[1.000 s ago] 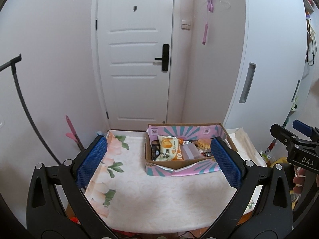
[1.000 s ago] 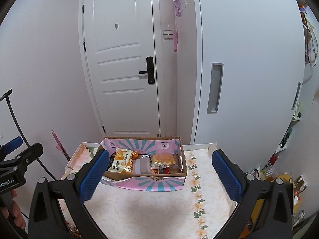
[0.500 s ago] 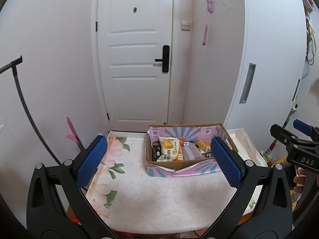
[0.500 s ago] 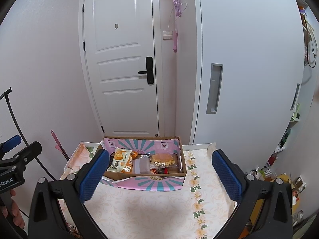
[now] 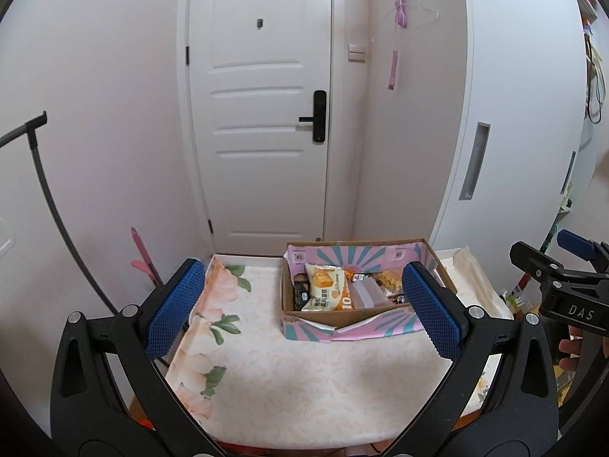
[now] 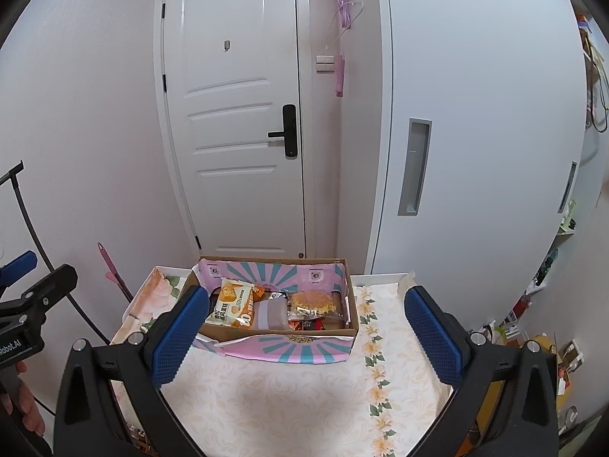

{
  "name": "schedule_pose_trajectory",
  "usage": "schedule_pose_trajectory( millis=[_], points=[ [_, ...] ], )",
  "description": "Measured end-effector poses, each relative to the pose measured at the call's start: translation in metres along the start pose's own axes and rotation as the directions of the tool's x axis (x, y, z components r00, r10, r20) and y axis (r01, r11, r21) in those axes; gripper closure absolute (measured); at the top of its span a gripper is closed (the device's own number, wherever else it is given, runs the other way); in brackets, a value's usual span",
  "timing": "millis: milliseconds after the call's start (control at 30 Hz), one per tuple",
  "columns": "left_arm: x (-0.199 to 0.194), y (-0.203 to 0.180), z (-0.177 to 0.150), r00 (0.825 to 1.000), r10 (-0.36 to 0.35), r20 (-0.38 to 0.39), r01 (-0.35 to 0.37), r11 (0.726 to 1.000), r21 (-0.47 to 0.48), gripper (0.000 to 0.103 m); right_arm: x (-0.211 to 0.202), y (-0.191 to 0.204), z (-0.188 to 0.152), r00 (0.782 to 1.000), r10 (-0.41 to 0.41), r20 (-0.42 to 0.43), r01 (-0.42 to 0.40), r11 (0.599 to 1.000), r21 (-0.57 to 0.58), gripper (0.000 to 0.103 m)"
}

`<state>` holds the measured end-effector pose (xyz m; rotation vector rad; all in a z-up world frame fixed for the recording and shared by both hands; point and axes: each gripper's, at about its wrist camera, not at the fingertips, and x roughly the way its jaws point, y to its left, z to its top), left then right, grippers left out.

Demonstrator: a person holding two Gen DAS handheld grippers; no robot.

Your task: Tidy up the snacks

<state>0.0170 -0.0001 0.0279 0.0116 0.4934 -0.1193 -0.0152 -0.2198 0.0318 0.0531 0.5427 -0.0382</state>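
Observation:
A cardboard box [image 5: 342,320] [image 6: 289,348] with pink and teal flaps stands at the far side of a small table [image 5: 289,384] [image 6: 274,396] covered by a floral cloth. Inside lie several snack packets: a yellow and white cake packet [image 5: 326,292] [image 6: 234,304], a grey packet [image 5: 364,294] [image 6: 269,314] and a clear bag of golden snacks [image 6: 316,304]. My left gripper [image 5: 300,314] is held open above the near part of the table, holding nothing. My right gripper [image 6: 308,337] is open too, held back from the box, nothing between its fingers.
A white door [image 5: 262,114] and a white cupboard [image 6: 475,133] stand behind the table. A black hose [image 5: 42,190] and a pink tool [image 5: 142,255] lean at the left wall. Clutter sits on the floor at the right [image 6: 533,342]. A hand [image 6: 26,411] holds the left gripper's handle.
Both grippers have risen and tilted slightly, so the box and table sit a little lower in view. Neither gripper's opening has changed.

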Motion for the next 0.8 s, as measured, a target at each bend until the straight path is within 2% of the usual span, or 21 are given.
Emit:
schedule_pose_trajectory(
  millis=[333,533,800],
  points=[
    [-0.001,-0.003,-0.001,1.0,0.006,0.003,-0.006,1.0,-0.009,0.0,-0.001,-0.001,0.001,1.0,0.0,0.006,0.0,1.0,-0.006,0.001],
    [-0.004,-0.006,-0.001,0.997,0.077,0.023,-0.077,0.997,-0.009,0.0,-0.001,-0.005,0.003,1.0,0.012,0.009,-0.012,1.0,-0.013,0.001],
    [-0.001,-0.01,-0.003,0.996,0.089,0.027,-0.089,0.996,-0.03,0.0,0.005,-0.011,0.004,0.999,0.034,-0.001,-0.034,0.999,-0.027,0.001]
  ],
)
